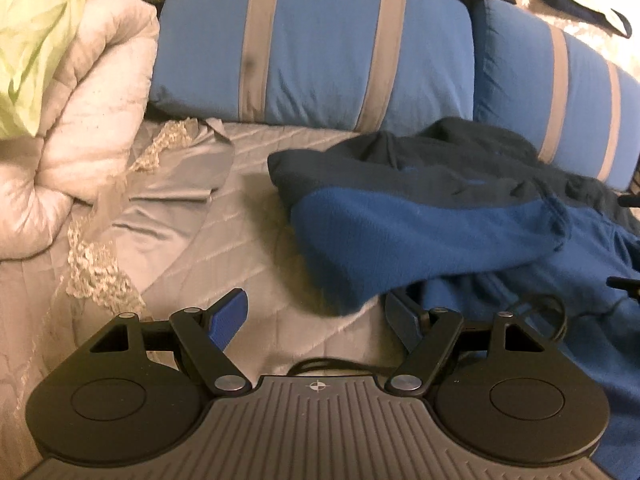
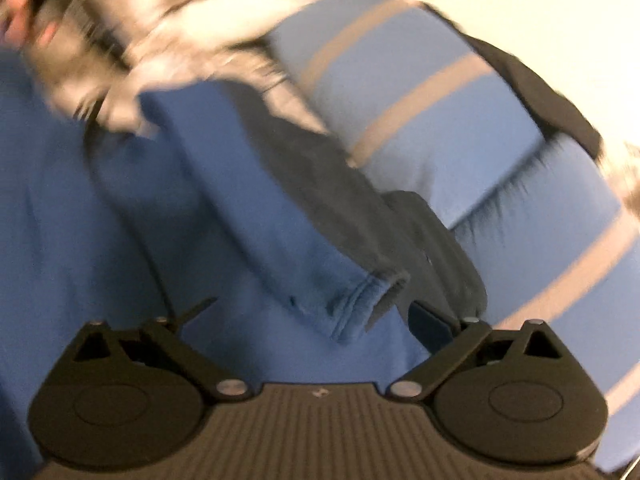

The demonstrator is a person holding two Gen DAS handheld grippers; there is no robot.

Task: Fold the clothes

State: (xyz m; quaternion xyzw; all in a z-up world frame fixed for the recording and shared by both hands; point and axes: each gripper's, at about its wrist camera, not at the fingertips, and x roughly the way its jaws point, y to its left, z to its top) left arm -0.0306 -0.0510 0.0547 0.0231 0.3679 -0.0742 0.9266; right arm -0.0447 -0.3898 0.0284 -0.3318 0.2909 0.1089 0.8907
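Two striped pillows (image 1: 312, 40), one sweatshirt (image 1: 420, 236)

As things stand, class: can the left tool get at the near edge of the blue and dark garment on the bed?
Probably yes. The left tool stands open and empty, and the garment has its near edge just ahead, by the right-hand finger. Only bare quilted bedcover lies between.

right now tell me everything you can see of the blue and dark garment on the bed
The garment looks like soft fleece: bright blue with a dark navy panel, unfolded and rumpled. It lies on the quilted grey bedspread against the striped blue pillows. One sleeve ends in a stitched cuff. Neither claw grips it.
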